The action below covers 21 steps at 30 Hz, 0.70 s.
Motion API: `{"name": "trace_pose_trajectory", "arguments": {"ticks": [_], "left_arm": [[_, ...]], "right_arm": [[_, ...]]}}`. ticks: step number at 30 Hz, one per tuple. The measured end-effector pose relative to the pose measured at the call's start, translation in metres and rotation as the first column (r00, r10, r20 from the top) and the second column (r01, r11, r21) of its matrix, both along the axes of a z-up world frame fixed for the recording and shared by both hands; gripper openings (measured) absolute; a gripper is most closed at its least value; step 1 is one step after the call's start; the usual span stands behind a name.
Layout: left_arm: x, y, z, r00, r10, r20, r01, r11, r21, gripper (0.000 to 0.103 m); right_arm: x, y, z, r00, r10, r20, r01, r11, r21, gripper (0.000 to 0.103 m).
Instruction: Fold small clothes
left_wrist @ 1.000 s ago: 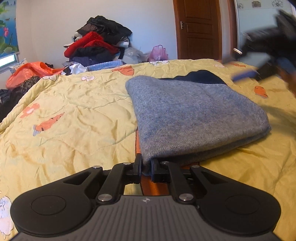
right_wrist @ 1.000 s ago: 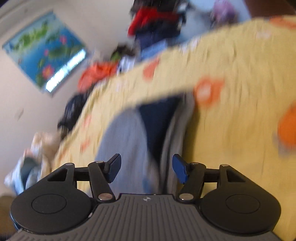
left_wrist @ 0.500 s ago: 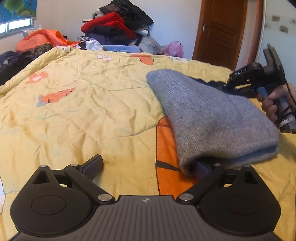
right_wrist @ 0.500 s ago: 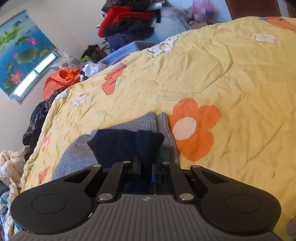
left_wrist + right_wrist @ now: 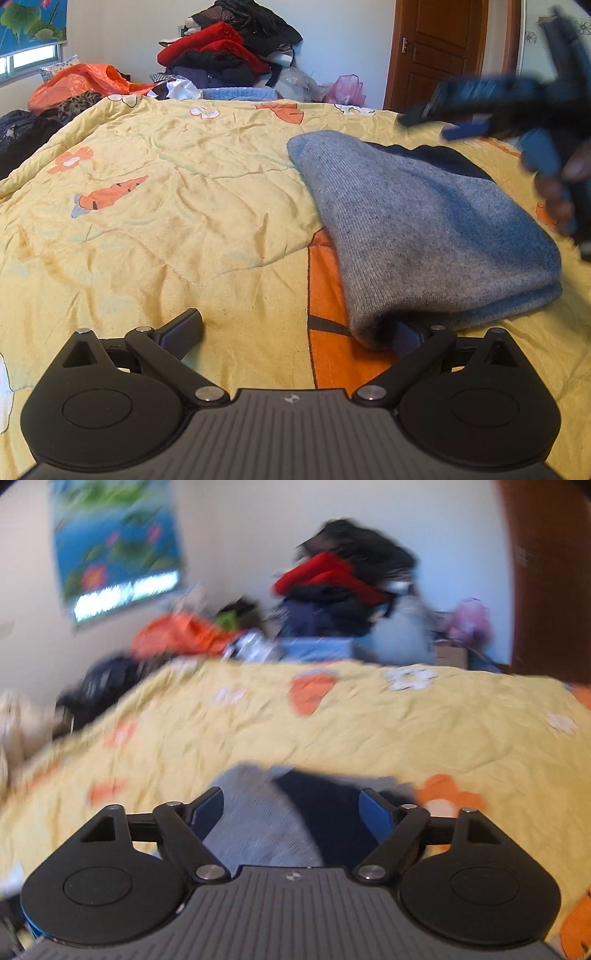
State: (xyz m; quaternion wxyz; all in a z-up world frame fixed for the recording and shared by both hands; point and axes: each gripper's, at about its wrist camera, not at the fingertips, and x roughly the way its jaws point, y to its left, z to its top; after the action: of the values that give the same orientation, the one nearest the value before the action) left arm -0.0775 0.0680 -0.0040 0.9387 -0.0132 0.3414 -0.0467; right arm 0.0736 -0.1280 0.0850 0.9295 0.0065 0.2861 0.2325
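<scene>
Grey sweater (image 5: 424, 229) folded on the yellow quilt (image 5: 166, 206)

Left gripper (image 5: 295, 332) was opening, its right finger tucked under the hem (nothing pinched); right gripper (image 5: 293, 808) was opening above the sweater.

Both grippers open, nothing clamped.
Left gripper (image 5: 293, 332) points downward, jaws spread to full width and opening; its right finger (image 5: 406, 338) sits partly hidden. Right gripper (image 5: 291, 808) has jaws apart and opening, view blurred. The person's right hand (image 5: 565, 184) grips its handle.
</scene>
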Motion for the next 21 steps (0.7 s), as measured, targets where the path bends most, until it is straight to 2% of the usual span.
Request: {"name": "trace_pose_trajectory", "arguments": {"ticks": [3, 5, 7, 9, 11, 13, 15, 17, 21], "left_arm": [[0.000, 0.000, 0.000, 1.000, -0.001, 0.000, 0.001, 1.000, -0.001, 0.103], [0.000, 0.000, 0.000, 1.000, -0.001, 0.000, 0.001, 1.000, -0.002, 0.103], [0.000, 0.000, 0.000, 1.000, -0.001, 0.000, 0.001, 1.000, -0.001, 0.103], [-0.001, 0.002, 0.001, 1.000, -0.001, 0.001, 0.001, 1.000, -0.004, 0.103], [-0.007, 0.008, 0.005, 1.000, 0.009, 0.003, -0.009, 1.000, -0.025, 0.103], [-0.017, 0.023, 0.013, 1.000, -0.001, 0.006, 0.002, 0.990, -0.138, 0.103], [-0.019, 0.042, 0.018, 1.000, -0.008, -0.009, 0.005, 0.954, -0.299, 0.103], [-0.011, 0.056, 0.020, 0.999, -0.007, -0.052, -0.017, 0.902, -0.432, 0.103], [0.024, 0.064, 0.014, 0.987, -0.049, -0.152, -0.051, 0.804, -0.593, 0.102]], "right_arm": [[0.021, 0.006, -0.039, 0.993, -0.025, -0.112, 0.015, 0.996, -0.089, 0.079], [0.022, -0.001, -0.055, 0.999, 0.003, -0.047, -0.008, 0.995, -0.102, 0.082], [0.029, -0.009, -0.052, 0.997, -0.019, -0.080, 0.014, 0.998, -0.059, 0.082], [0.029, -0.006, -0.049, 0.997, -0.015, -0.081, 0.008, 0.996, -0.089, 0.082], [0.017, -0.009, -0.040, 0.996, -0.034, -0.082, 0.028, 0.998, -0.063, 0.082], [-0.004, -0.028, -0.025, 0.994, -0.051, -0.094, 0.056, 0.997, 0.048, 0.089], [-0.027, -0.057, -0.014, 0.991, -0.066, -0.118, 0.087, 0.980, 0.178, 0.096], [-0.042, -0.086, -0.016, 0.977, -0.091, -0.191, 0.138, 0.958, 0.251, 0.096], [-0.062, -0.121, -0.038, 0.925, -0.097, -0.368, 0.216, 0.930, 0.298, 0.092]]}}
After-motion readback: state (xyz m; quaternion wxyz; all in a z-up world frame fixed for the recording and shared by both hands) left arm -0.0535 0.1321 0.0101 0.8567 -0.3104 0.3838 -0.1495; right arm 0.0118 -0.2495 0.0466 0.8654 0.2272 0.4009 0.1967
